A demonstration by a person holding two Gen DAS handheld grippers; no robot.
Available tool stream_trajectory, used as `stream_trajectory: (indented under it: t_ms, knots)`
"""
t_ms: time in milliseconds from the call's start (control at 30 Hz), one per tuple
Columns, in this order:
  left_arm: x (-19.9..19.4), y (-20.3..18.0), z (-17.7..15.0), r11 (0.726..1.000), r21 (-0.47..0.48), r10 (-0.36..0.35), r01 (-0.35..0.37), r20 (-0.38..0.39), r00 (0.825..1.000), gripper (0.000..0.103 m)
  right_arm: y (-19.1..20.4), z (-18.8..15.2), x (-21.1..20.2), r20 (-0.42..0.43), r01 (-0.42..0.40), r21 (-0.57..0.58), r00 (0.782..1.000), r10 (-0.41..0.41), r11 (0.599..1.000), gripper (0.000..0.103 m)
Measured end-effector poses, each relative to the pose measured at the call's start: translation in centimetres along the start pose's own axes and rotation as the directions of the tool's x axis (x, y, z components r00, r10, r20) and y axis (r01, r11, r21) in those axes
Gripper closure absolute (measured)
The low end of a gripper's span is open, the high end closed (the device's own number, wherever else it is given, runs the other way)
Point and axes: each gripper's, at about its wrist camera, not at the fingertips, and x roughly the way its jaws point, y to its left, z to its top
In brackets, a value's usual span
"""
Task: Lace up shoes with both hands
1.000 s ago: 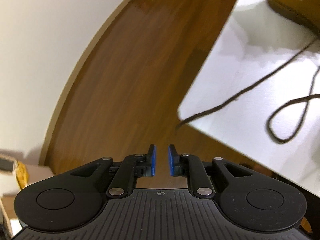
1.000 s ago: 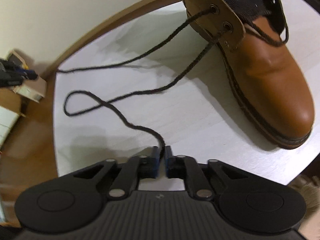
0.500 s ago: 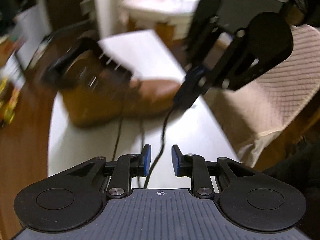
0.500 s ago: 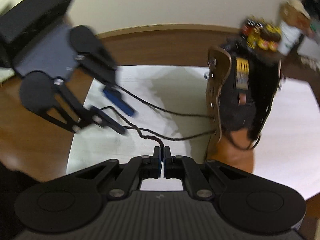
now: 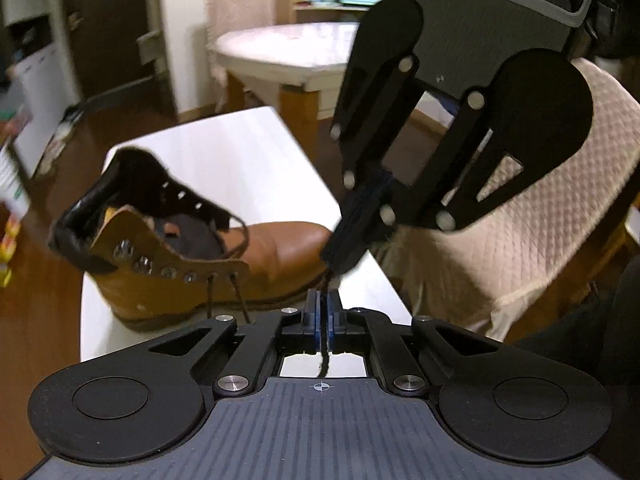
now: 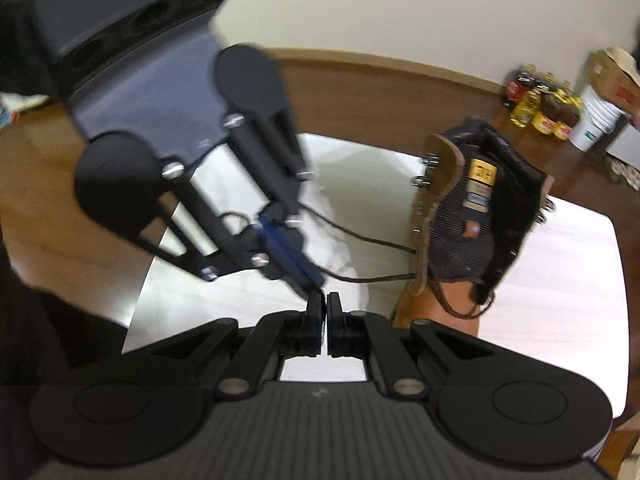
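- White rectangular tabletop (image 5: 240, 152) lies beneath both grippers.
- Tan leather lace-up boot (image 5: 276, 248) stands ahead of the left gripper (image 5: 322, 312).
- Left gripper's jaws have just closed, clamping the dark brown bootlace (image 5: 323, 362).
- Right gripper (image 6: 324, 314), tip-to-tip with it, pinches the same lace.

The left gripper (image 5: 323, 316) hides the dark lace (image 5: 323, 362) between its blue pads. The boot (image 6: 460, 236) toe vanishes behind the right gripper (image 6: 325, 320); the bottles (image 6: 540, 108) beyond the desk (image 6: 580, 280) are blurred.
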Motion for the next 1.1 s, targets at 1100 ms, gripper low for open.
stream_trajectory:
  t_ms: [1100]
  knots:
    - [11.4, 4.9, 9.8, 0.767, -0.448, 0.333, -0.459, -0.334, 0.882, 0.100, -24.5, -18.6, -3.2, 0.249, -0.321, 0.700, 0.947, 0.203, 0.638, 0.089]
